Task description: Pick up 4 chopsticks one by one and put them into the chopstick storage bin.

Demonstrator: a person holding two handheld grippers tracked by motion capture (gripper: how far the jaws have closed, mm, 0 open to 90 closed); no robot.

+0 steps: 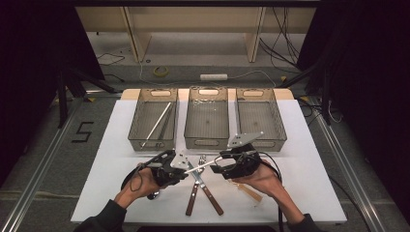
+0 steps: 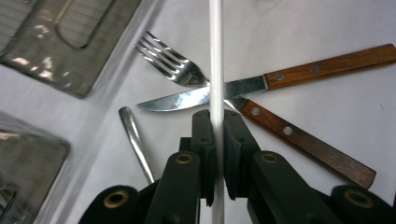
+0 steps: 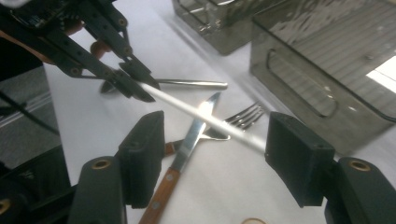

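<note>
My left gripper (image 2: 216, 135) is shut on a thin white stick (image 2: 215, 70), which runs straight out between its pads. In the high view the left gripper (image 1: 186, 166) holds the stick (image 1: 208, 164) above the table's front middle, pointing right. My right gripper (image 3: 215, 154) stands open with wide jaws. The stick's (image 3: 196, 114) free end lies between those jaws, close to the right one, and neither pad presses on it. Below lie a crossed knife (image 2: 196, 95) and fork (image 2: 173, 65), both with wooden handles.
Three mesh baskets stand in a row at the back: left (image 1: 135, 140) with long thin sticks inside, middle (image 1: 207, 143), right (image 1: 280, 140). A metal handle (image 2: 135, 140) lies on the white table (image 1: 309, 183) beside the cutlery. A pale wooden piece (image 1: 249, 191) lies under the right hand.
</note>
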